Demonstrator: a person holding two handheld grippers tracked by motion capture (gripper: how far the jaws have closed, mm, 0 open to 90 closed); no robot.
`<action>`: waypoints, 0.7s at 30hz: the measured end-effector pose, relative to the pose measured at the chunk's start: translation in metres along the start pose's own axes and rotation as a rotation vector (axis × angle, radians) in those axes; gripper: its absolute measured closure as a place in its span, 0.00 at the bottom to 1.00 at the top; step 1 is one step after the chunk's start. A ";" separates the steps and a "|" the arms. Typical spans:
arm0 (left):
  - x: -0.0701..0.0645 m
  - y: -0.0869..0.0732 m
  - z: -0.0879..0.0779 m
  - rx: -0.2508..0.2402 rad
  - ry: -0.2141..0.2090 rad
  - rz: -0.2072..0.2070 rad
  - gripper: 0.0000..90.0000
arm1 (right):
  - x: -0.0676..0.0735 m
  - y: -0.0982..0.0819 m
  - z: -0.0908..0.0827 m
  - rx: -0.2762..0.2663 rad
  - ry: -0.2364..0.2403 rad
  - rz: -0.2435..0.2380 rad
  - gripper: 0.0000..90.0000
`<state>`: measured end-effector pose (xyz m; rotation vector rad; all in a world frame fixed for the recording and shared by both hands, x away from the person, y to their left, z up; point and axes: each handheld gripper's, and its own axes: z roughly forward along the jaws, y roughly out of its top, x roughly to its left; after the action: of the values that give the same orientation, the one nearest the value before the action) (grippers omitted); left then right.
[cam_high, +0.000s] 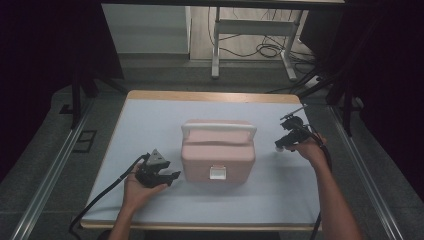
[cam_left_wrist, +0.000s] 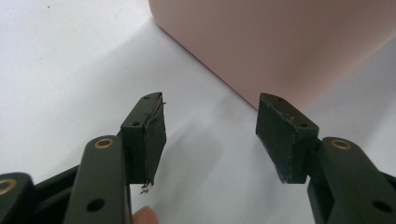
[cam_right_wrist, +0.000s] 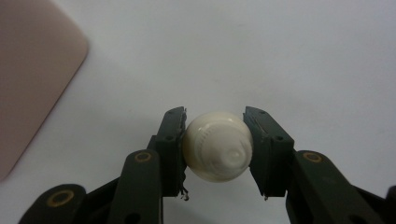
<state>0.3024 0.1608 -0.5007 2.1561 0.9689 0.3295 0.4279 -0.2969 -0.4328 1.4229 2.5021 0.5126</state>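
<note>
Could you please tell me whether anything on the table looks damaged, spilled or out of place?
Nothing stands out. The pink box sits square and closed on the white table, the right claw grips a white bottle, and the left claw is open beside the box.

Pink case (cam_left_wrist: 280, 42) cut off by frame (top edge); latch (cam_high: 218, 173) detail blurred.

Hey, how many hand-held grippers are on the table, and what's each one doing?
2. The left hand-held gripper sits by the pink box's front left corner, jaws open with nothing between them. The right hand-held gripper, to the box's right, is shut on a small white bottle.
</note>
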 end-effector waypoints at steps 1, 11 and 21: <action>0.000 0.000 0.000 0.000 0.000 0.000 0.47 | 0.003 -0.001 0.000 0.008 0.002 -0.006 0.67; 0.000 -0.001 0.001 0.010 0.001 0.007 0.47 | 0.031 -0.009 0.001 0.013 0.040 -0.075 0.67; 0.000 -0.001 0.002 0.014 0.004 0.008 0.46 | 0.046 -0.017 0.007 0.015 0.063 -0.113 0.67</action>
<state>0.3027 0.1602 -0.5028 2.1727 0.9678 0.3316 0.3939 -0.2639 -0.4468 1.2803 2.6222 0.5259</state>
